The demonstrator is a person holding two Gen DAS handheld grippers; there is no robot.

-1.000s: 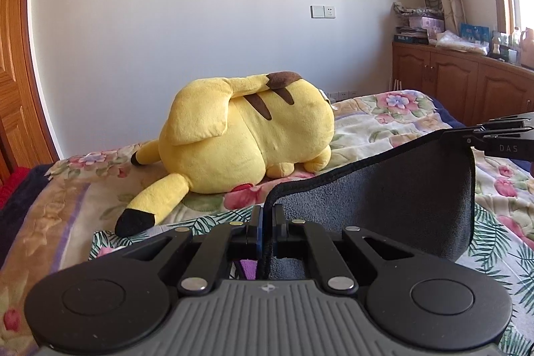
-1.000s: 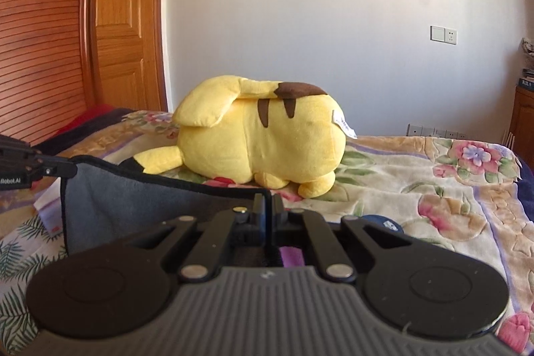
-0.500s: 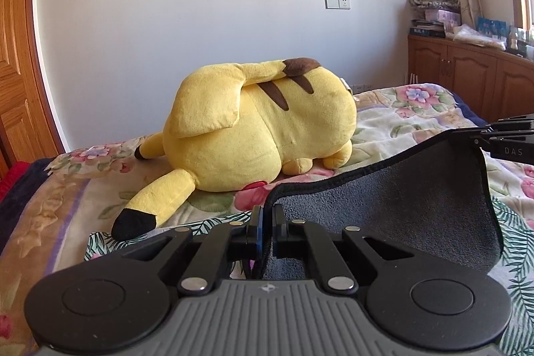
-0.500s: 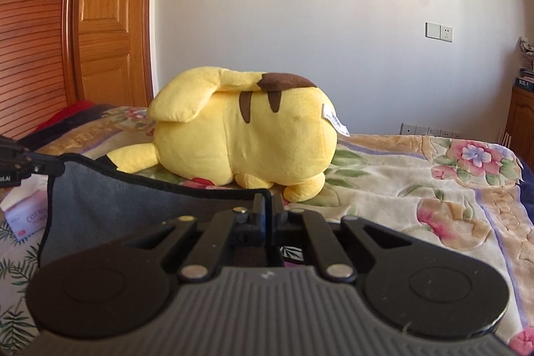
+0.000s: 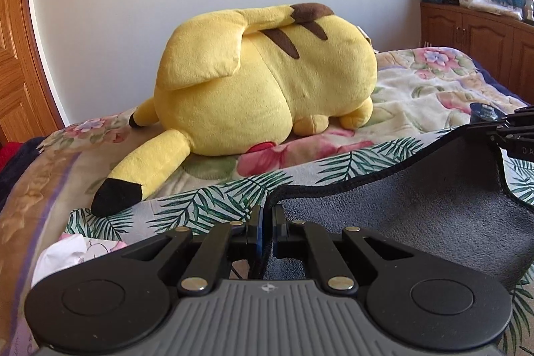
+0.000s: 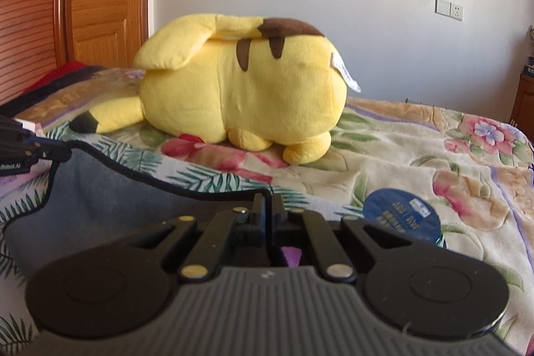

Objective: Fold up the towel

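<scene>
Towel (image 5: pixel 417 212), dark grey with a black hem, hangs stretched between the two grippers above the bed (image 5: pixel 430 89). Left gripper (image 5: pixel 266 222) has its jaws pinched narrow on the towel's near-left corner; in its view the right gripper's tips grip the far-right corner at the frame's right edge. Right gripper (image 6: pixel 267 212) likewise clamps its corner of the towel (image 6: pixel 110 199), jaws nearly together. Beneath lies a palm-leaf sheet (image 5: pixel 213 202) over a floral blanket. A round blue disc (image 6: pixel 404 216) rests on the blanket near right. Farther off, a yellow plush toy (image 5: pixel 263 82) lies on its side. A wooden cabinet (image 5: pixel 480 39) stands far right, its top stacked with books and bags.
</scene>
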